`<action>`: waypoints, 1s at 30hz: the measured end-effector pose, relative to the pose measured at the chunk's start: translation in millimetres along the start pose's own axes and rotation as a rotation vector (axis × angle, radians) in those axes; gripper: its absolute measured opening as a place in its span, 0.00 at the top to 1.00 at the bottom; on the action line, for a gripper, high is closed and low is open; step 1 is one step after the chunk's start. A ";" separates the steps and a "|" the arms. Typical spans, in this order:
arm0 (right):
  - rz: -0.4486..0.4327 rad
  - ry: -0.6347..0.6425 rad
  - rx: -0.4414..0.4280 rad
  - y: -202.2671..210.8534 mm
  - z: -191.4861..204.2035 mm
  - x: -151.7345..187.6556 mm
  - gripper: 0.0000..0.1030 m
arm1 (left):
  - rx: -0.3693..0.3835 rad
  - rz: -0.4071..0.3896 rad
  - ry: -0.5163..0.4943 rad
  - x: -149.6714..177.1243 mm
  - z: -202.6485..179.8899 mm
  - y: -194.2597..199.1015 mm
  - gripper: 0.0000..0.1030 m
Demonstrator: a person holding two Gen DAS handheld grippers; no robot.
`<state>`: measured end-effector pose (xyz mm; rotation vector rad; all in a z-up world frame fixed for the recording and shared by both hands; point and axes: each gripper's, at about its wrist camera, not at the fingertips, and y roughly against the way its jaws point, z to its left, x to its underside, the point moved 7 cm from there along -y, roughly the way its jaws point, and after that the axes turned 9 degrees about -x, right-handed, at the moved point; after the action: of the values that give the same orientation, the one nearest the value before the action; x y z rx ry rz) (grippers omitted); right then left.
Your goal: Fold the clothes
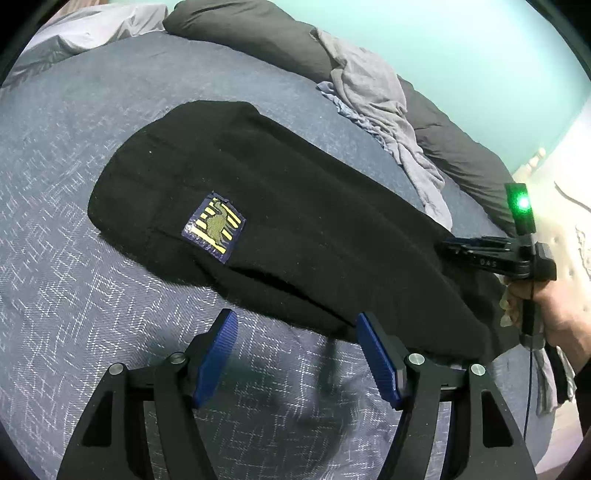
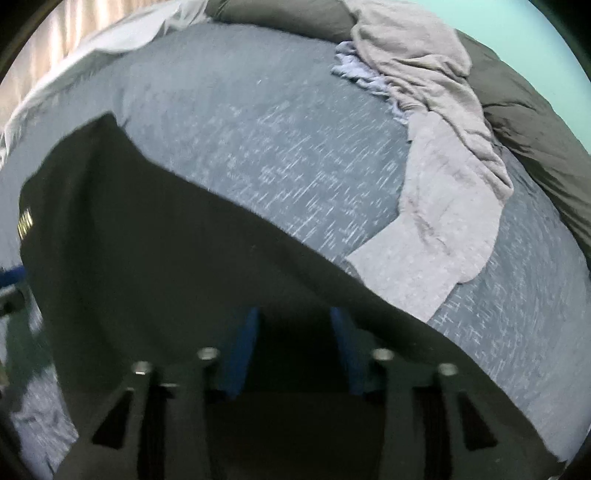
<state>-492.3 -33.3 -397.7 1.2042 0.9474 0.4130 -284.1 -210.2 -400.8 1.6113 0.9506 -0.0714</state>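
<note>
A black knitted garment [image 1: 295, 206] with a blue and yellow patch [image 1: 214, 227] lies flat and folded long on the bed. My left gripper [image 1: 295, 315] is open at the garment's near edge, its blue pads [image 1: 218, 354] apart with nothing between them. My right gripper [image 1: 448, 245], held by a hand [image 1: 557, 310], points at the garment's right end. In the blurred right wrist view the right gripper [image 2: 293, 310] is over the black garment [image 2: 147, 240]. Its pads [image 2: 243, 350] stand a little apart with dark cloth filling the gap. Whether they press on it I cannot tell.
The bed cover [image 1: 74, 314] is blue-grey with a light pattern. Crumpled grey clothes [image 1: 373, 96] lie beyond the garment, also grey clothes [image 2: 436, 184] in the right wrist view. A dark duvet [image 1: 251, 33] runs along the far side, a pale sheet [image 1: 92, 29] at far left.
</note>
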 end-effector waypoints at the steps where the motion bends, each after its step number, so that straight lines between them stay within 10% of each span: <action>1: -0.001 0.004 0.000 -0.6 0.2 -0.1 0.88 | -0.001 -0.001 0.003 -0.4 0.6 0.2 0.31; 11: -0.145 -0.020 0.047 45.2 -19.4 -25.0 0.98 | -0.003 -0.006 0.016 -2.3 2.1 0.1 0.31; 20: -0.054 -0.101 0.047 7.3 -33.1 -25.5 0.97 | -0.002 -0.004 0.015 -2.5 1.7 -0.4 0.31; 25: -0.147 -0.149 0.056 36.4 -43.5 -22.2 0.68 | 0.002 -0.002 0.013 -1.9 0.4 0.2 0.31; 30: -0.257 -0.265 -0.004 81.4 -65.7 10.0 0.68 | 0.006 -0.001 0.012 -1.2 -0.9 0.8 0.31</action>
<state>-522.7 41.6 -330.6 1.0858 0.8554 0.0483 -284.9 -210.0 -399.3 1.6185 0.9616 -0.0652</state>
